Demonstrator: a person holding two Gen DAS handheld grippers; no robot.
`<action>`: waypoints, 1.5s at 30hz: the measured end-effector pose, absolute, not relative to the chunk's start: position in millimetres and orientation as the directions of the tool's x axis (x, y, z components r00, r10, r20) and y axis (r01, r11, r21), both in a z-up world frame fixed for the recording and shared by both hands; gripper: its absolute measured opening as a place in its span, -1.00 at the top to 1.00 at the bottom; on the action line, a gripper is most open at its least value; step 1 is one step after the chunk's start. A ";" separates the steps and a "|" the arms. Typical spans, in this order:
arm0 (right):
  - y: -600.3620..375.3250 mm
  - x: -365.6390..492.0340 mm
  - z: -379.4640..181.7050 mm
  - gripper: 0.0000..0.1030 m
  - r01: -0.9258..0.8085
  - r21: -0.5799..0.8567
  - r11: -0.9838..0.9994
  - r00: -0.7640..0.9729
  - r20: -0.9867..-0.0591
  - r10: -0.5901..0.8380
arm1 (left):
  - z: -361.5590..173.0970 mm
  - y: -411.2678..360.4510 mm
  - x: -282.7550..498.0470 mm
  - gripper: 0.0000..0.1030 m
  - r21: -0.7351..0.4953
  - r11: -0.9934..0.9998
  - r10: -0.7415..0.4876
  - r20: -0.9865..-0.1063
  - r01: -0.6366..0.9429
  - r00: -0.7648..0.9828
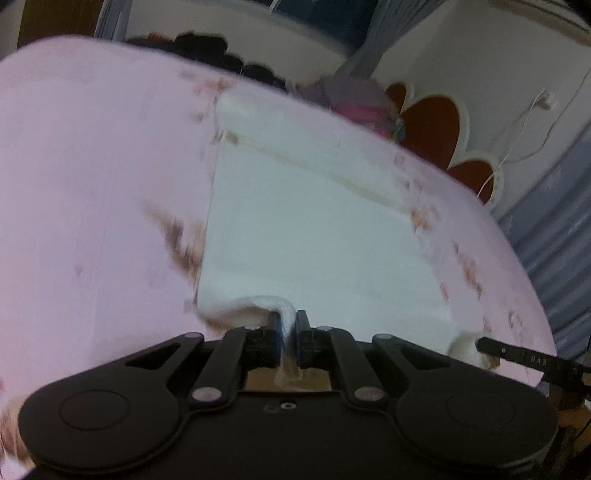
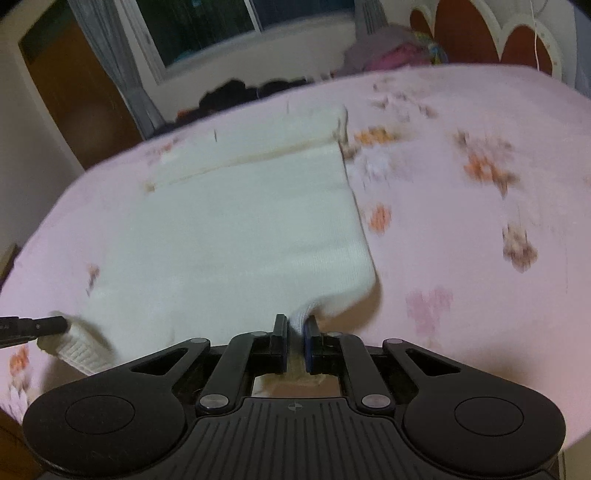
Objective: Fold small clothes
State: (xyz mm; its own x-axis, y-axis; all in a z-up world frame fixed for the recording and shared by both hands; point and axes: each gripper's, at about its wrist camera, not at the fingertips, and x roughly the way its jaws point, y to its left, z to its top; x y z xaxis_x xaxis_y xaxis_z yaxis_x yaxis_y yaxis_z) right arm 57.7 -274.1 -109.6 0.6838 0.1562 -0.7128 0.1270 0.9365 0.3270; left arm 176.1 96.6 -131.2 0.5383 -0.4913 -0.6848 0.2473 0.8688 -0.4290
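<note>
I have the white cloth (image 1: 314,229) pinched at its near edge by both corners — my left hand-held gripper (image 1: 287,328) is clamped on a bunched bit of the hem low in the left wrist view, and my right hand-held gripper (image 2: 295,332) is clamped on the other corner low in the right wrist view. The cloth lies flat on the pink bed (image 1: 92,184), spread from my fingers toward the upper middle of each frame, with a beige seam across its far part.

To fold it well, I judge I should lift both corners together and level, carry them toward the far edge and lay them down square on the seam line. If one side leads, the fold will skew. I should keep enough height that the near half peels off the bed without dragging the rest along.

The left wrist view shows the cloth's left border and, at lower right, the tip of my right tool on its corner. The right wrist view shows the cloth's right border running clean and straight — and, at lower left, my left tool on a ribbed bit of hem. The right view also shows a window (image 2: 207,26) at the top; the left view shows a cable (image 1: 517,133) on the wall at right.
</note>
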 end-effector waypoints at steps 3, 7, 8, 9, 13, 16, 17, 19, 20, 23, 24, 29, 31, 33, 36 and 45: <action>-282.4 79.0 -94.8 0.85 0.119 0.332 0.936 0.720 -0.678 0.149 | -114.4 92.5 199.1 0.87 -0.416 0.869 -0.490 -0.650 0.268 0.581; -294.1 118.4 -79.1 0.85 0.106 0.341 0.934 0.757 -0.637 0.147 | -102.3 79.0 239.0 0.87 -0.399 0.876 -0.475 -0.618 0.272 0.627; -297.5 128.8 -77.5 0.85 0.105 0.345 0.933 0.763 -0.629 0.147 | -100.6 76.1 249.6 0.87 -0.395 0.878 -0.471 -0.611 0.271 0.636; -300.1 140.2 -75.4 0.85 0.104 0.348 0.932 0.770 -0.622 0.146 | -99.8 73.0 260.1 0.87 -0.387 0.882 -0.464 -0.607 0.269 0.646; -311.5 187.0 -72.4 0.85 0.109 0.357 0.928 0.792 -0.596 0.137 | -101.9 65.3 297.8 0.87 -0.383 0.889 -0.446 -0.601 0.251 0.663; -321.4 224.7 -77.5 0.85 0.119 0.400 0.909 0.792 -0.590 0.156 | -106.6 57.6 325.4 0.87 -0.377 0.894 -0.436 -0.598 0.244 0.673; -323.5 237.5 -79.5 0.85 0.122 0.403 0.907 0.794 -0.588 0.155 | -109.0 53.7 336.0 0.87 -0.373 0.896 -0.431 -0.598 0.241 0.676; -326.0 261.3 -84.3 0.85 0.123 0.409 0.904 0.791 -0.590 0.159 | -114.5 51.2 354.4 0.87 -0.375 0.899 -0.421 -0.605 0.225 0.676; -327.3 272.0 -86.7 0.85 0.125 0.419 0.899 0.790 -0.590 0.165 | -117.8 49.6 364.8 0.87 -0.385 0.898 -0.419 -0.609 0.211 0.674; -331.6 300.0 -92.1 0.85 0.124 0.419 0.900 0.790 -0.590 0.166 | -120.9 47.8 393.0 0.88 -0.390 0.902 -0.405 -0.610 0.187 0.681; -333.5 308.8 -93.0 0.86 0.126 0.420 0.899 0.792 -0.588 0.164 | -120.6 47.3 401.1 0.87 -0.392 0.902 -0.401 -0.608 0.181 0.685; -351.5 351.7 -103.3 0.86 0.164 0.451 0.877 0.792 -0.590 0.156 | -125.4 41.5 444.8 0.87 -0.399 0.906 -0.379 -0.622 0.138 0.686; -360.8 367.8 -112.8 0.86 0.195 0.480 0.855 0.783 -0.601 0.159 | -132.9 37.8 462.0 0.87 -0.397 0.910 -0.368 -0.641 0.119 0.674; -370.2 383.3 -124.7 0.86 0.234 0.512 0.827 0.772 -0.615 0.163 | -141.0 32.7 477.5 0.87 -0.395 0.913 -0.360 -0.659 0.103 0.661; -379.3 404.8 -139.2 0.86 0.274 0.530 0.803 0.755 -0.636 0.162 | -152.8 25.4 496.9 0.87 -0.388 0.919 -0.340 -0.683 0.074 0.646; -388.1 443.3 -158.9 0.84 0.319 0.509 0.800 0.733 -0.668 0.132 | -171.3 18.8 532.2 0.67 -0.368 0.930 -0.299 -0.720 0.021 0.627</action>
